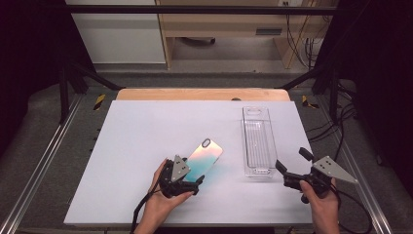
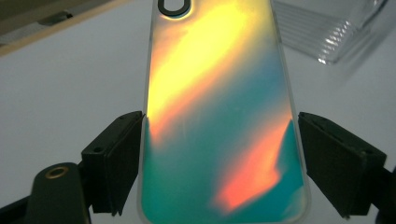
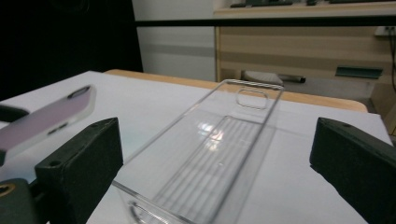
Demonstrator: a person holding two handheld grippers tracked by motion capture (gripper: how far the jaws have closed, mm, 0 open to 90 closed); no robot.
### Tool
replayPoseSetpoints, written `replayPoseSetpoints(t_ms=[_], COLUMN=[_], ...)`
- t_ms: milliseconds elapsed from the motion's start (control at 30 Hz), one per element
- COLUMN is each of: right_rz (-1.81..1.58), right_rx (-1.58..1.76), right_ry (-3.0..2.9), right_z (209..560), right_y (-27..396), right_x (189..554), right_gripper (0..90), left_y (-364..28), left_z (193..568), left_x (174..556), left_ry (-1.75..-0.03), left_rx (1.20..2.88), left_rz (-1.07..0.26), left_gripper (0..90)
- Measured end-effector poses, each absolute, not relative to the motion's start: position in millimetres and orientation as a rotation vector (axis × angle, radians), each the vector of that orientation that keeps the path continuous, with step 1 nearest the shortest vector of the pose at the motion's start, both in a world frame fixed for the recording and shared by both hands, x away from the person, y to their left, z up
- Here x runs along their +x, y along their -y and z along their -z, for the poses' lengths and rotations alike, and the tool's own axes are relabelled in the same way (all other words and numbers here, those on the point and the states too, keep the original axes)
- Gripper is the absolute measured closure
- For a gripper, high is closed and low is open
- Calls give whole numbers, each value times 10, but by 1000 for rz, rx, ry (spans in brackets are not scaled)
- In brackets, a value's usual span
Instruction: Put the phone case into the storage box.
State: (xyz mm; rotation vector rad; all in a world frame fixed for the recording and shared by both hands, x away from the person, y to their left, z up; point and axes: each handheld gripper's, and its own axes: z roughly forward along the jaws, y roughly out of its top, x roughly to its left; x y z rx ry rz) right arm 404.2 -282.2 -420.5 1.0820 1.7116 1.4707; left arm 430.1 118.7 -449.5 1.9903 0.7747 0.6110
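The white counter point(image 1: 146, 131) spans the middle of the high view. Right of centre on it lies a clear tray point(image 1: 258, 141), long and narrow, its length running toward the top of the frame. Left of the tray, at lower centre, is an iridescent phone case point(image 1: 204, 158), tilted, camera hole toward the upper right. The left claw point(image 1: 187, 183) is clamped on the case's near end; in the left gripper view both jaws sit against the edges of the case point(image 2: 219, 116). The right claw point(image 1: 292, 163), at lower right, stands apart, just beside the tray's near end; in the right gripper view the tray point(image 3: 219, 154) lies between its spread jaws, untouched.
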Motion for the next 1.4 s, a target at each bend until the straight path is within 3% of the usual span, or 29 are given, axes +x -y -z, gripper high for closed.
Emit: replayPoseSetpoints(t_ms=[100,467,800,1400], right_rz=[-1446,-1519,-1532,-1552], right_rx=[1055,1073,1090,1129], right_ry=[-1773,-1961,-2053,-2191], right_z=[3976,3753,3779,3871], right_y=[2559,1798,1431,1102], right_x=[4073,4258,4437,4556], right_gripper=[44,73,75,152], left_y=[-1263,-1430,-1598,-1455], left_z=[4442,4407,4449,4490], left_x=[4309,4184,4184,4089], left_ry=[-770,-770,-811,-750], left_rx=[1937,1849,1807,1799], left_rz=[-651,-714,-743,-796], left_gripper=[166,166,166,165])
